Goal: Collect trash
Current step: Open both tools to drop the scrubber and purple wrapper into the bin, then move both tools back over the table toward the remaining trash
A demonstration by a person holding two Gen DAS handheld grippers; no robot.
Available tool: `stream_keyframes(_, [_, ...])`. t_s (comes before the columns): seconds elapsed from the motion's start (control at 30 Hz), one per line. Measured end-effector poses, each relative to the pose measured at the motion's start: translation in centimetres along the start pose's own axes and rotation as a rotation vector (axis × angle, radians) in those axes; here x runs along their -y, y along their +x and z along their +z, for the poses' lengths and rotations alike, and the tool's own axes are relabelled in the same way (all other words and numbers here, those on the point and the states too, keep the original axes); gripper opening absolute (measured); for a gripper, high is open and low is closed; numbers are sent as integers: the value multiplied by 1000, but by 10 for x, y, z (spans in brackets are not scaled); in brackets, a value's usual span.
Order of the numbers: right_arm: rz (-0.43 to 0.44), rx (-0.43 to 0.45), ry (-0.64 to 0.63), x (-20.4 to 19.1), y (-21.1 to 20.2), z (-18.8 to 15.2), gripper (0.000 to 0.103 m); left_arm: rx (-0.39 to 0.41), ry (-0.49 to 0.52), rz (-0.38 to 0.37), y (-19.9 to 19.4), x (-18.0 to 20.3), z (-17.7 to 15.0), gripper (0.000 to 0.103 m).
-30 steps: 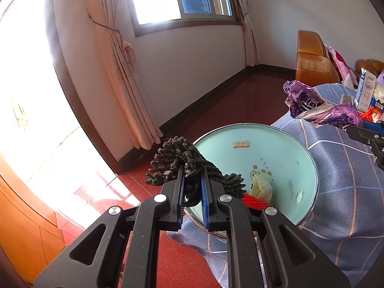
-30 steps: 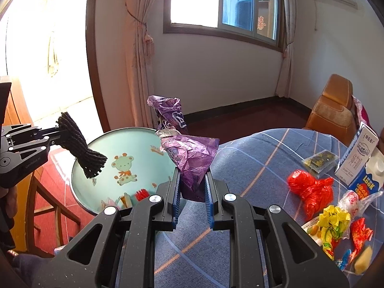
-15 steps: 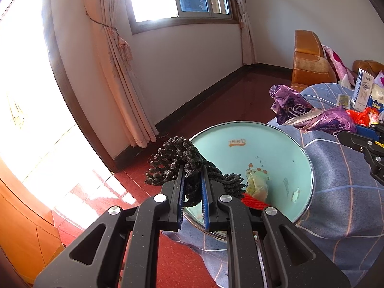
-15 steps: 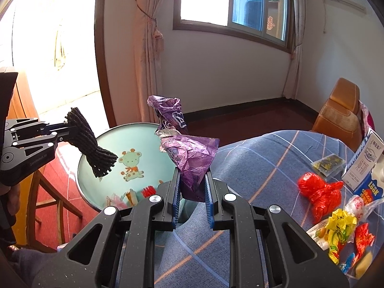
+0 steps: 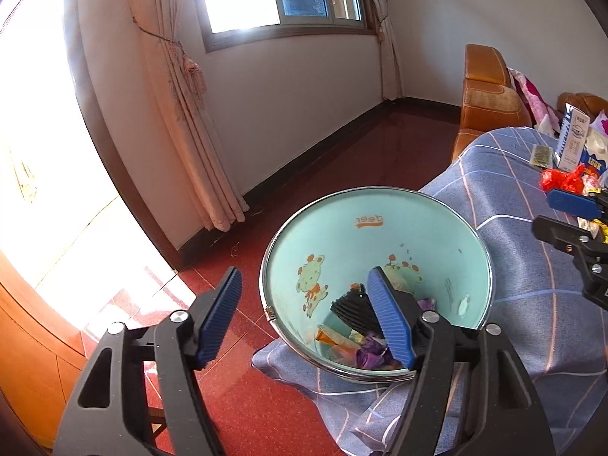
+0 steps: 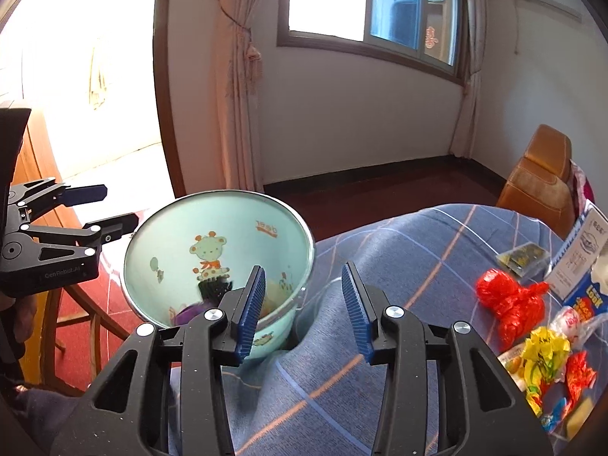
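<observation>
Between the spread blue pads of the left gripper (image 5: 304, 315) sits the rim of the mint-green bin (image 5: 475, 235), and both fingers are released, holding nothing. Down inside the bin, at about 3 o'clock from the gripper's centre, lies the black knitted piece (image 5: 351, 309), with the crumpled purple wrapper (image 5: 370, 357) just below it among other scraps at the bottom.

From the right wrist view, the right gripper (image 6: 304, 304) is likewise released and empty, its left pad over the bin's near edge and its right pad above the blue checked cloth (image 6: 399, 250). Farther off at 3 o'clock, trash rests on the cloth: a red plastic bag (image 6: 509, 300), yellow and red candy wrappers (image 6: 547, 361), and a blue-and-white carton (image 6: 581, 258) standing beyond them. At 1 o'clock, farthest back, an orange-brown sofa (image 6: 539, 182) meets the table's edge.
</observation>
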State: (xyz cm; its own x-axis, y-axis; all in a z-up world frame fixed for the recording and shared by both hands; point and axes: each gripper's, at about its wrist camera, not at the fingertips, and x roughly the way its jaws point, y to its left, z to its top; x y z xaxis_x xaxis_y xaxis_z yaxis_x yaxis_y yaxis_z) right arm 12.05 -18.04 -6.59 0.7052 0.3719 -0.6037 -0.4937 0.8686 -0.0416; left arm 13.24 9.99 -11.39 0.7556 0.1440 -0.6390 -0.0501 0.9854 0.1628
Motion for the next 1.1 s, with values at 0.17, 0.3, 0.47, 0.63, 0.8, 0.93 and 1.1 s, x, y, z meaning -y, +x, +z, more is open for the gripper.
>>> stream_keyframes(0.17, [-41,-3,42,16,-16,-9,48,-11,-6,-10,0,4,-3,70])
stream_keyframes(0.3, [-110,-7,99,41,-47,-29,52,-17,23,-39,-2,22,-7,74])
stream_keyframes(0.47, [-230,-18,250,96,-93,-68,54,-31,90,-109,-7,61,-12,74])
stream_keyframes(0.63, [-385,-17,408,155,-142,-113,56,-11,163,-174,-21,107,-8,74])
stream_keyframes(0.8, [-473,-16,514,189,-176,-151,57,9,224,-211,-30,146,-1,75])
stream_keyframes(0.93, [-507,-11,559,201,-190,-171,59,26,258,-225,-34,172,6,75])
stream_keyframes(1.1, [-534,5,614,219,-203,-184,59,49,303,-232,-35,202,16,75])
